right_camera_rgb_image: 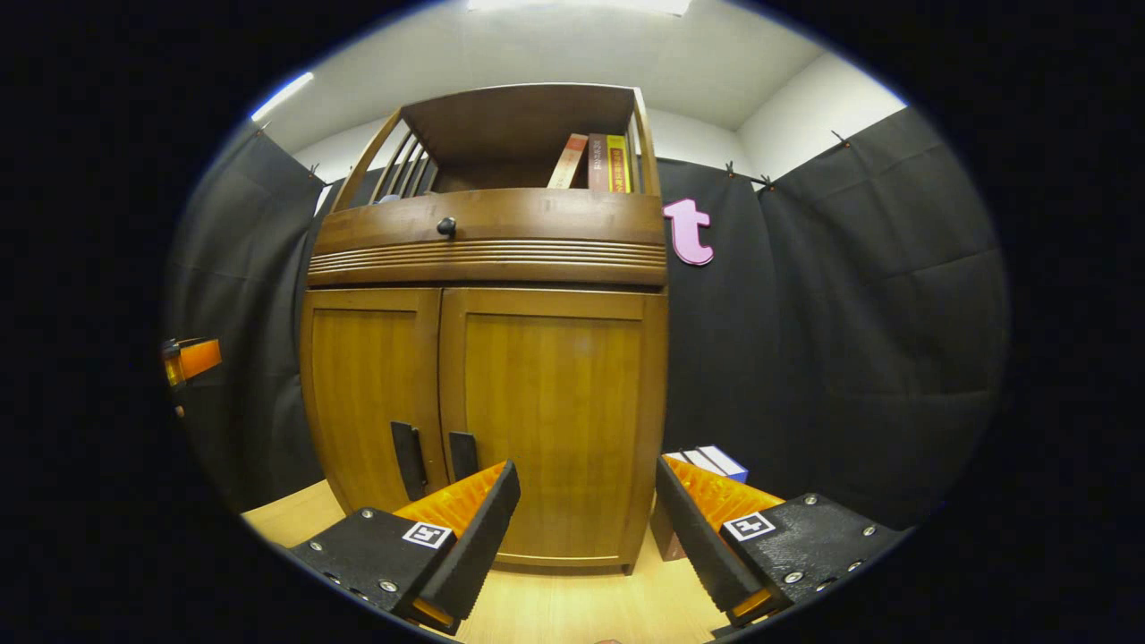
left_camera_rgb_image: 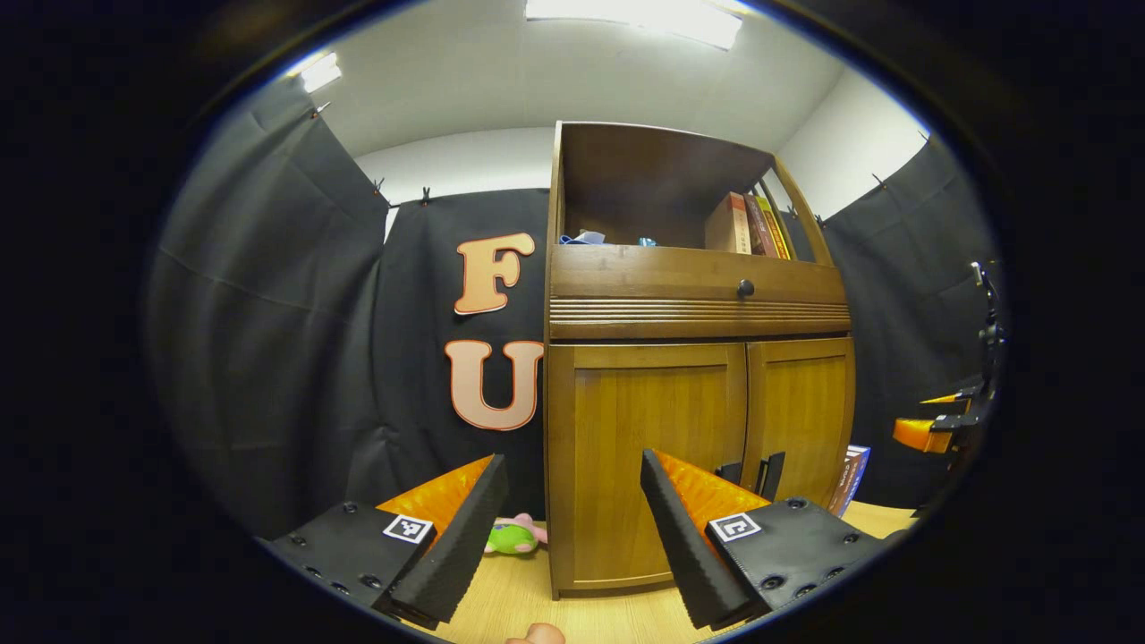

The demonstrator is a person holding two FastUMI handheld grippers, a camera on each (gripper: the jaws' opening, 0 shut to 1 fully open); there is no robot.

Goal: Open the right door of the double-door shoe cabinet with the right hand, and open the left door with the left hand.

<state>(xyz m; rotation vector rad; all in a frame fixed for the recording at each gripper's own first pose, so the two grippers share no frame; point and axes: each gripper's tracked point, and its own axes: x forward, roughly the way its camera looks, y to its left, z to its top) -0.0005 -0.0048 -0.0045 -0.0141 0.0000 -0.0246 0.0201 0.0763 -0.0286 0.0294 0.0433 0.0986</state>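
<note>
- Both jaws spread wide, holding nothing: left gripper (left_camera_rgb_image: 572,528) and right gripper (right_camera_rgb_image: 586,537) hang short of the cabinet (right_camera_rgb_image: 487,358).
- Cabinet stands on wood floor (right_camera_rgb_image: 572,608) vs black cloth; left door (left_camera_rgb_image: 648,456) and right door (right_camera_rgb_image: 555,411) both closed.
- Handles (right_camera_rgb_image: 436,456) sit side by side at the centre seam.
- Books (right_camera_rgb_image: 595,163) on top shelf, green toy (left_camera_rgb_image: 512,537) by cabinet's left foot.

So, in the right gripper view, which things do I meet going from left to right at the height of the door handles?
Other gripper → left door → its handle → right door's handle → right door → book beside the cabinet.
</note>
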